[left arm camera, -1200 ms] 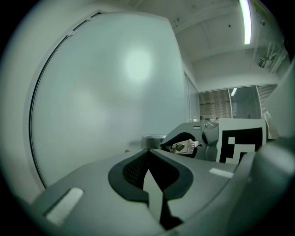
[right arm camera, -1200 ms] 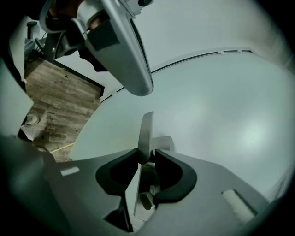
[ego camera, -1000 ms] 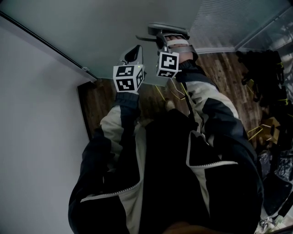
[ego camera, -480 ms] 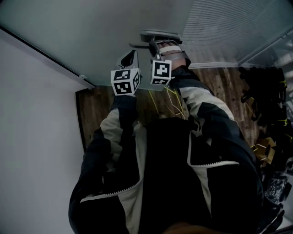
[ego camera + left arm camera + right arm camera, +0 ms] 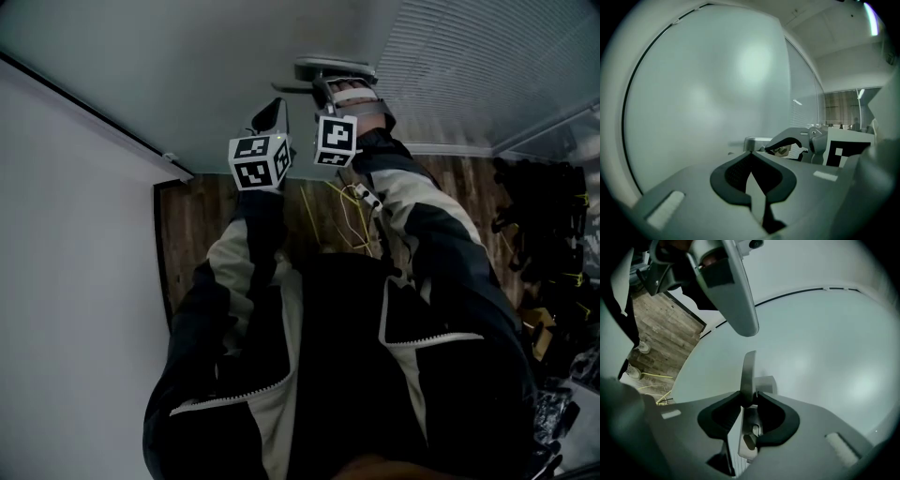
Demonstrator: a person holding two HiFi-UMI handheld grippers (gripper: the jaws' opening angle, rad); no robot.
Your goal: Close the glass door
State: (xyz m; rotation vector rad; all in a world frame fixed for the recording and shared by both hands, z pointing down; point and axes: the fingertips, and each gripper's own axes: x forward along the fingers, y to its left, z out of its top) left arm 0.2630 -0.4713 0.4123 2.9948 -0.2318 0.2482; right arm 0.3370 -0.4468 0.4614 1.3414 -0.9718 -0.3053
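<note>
The frosted glass door point(image 5: 187, 56) fills the top of the head view, and its metal lever handle point(image 5: 334, 68) juts out to the right of centre. My right gripper point(image 5: 345, 90) is shut on that handle. In the right gripper view the lever blade point(image 5: 748, 373) stands upright between the dark pads. My left gripper point(image 5: 273, 111) is beside it to the left, shut and empty, with its tip close to the pane. Its tips point(image 5: 751, 154) meet in front of the glass point(image 5: 693, 103). The right gripper point(image 5: 799, 143) shows just beyond them.
A white wall point(image 5: 66, 300) runs down the left, with a black strip point(image 5: 94, 96) where it meets the glass. Wood floor point(image 5: 197, 225) lies below, with yellow cables point(image 5: 342, 211) on it. A ribbed panel point(image 5: 487, 66) is at the top right, above dark clutter point(image 5: 553, 225).
Both grippers have travelled along with the door handle, the right one still gripping it. The ribbed panel takes up more of the top right, and the clutter on the right has slid out of view.
</note>
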